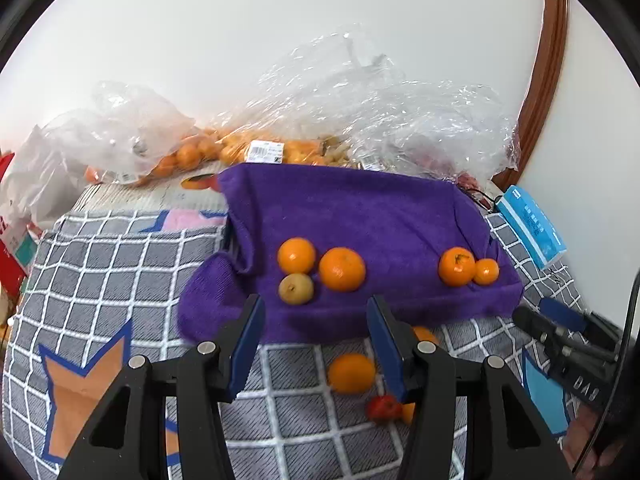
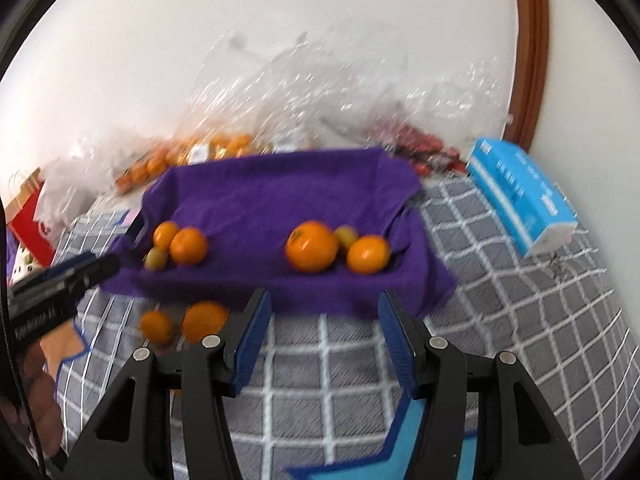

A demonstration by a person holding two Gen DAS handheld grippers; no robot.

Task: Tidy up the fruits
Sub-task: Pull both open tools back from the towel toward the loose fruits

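Checked blanket (image 1: 120, 264) under purple cloth (image 1: 360, 216), fruit bags (image 1: 320, 120) behind, left claw (image 1: 316, 320) and right claw (image 2: 324, 312) parted, empty

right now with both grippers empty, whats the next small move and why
Probably lower the left gripper onto the loose orange on the checked cloth. It lies just below the open fingers, still outside the purple towel where the other oranges are gathered. A small red fruit sits close by, so aim carefully.
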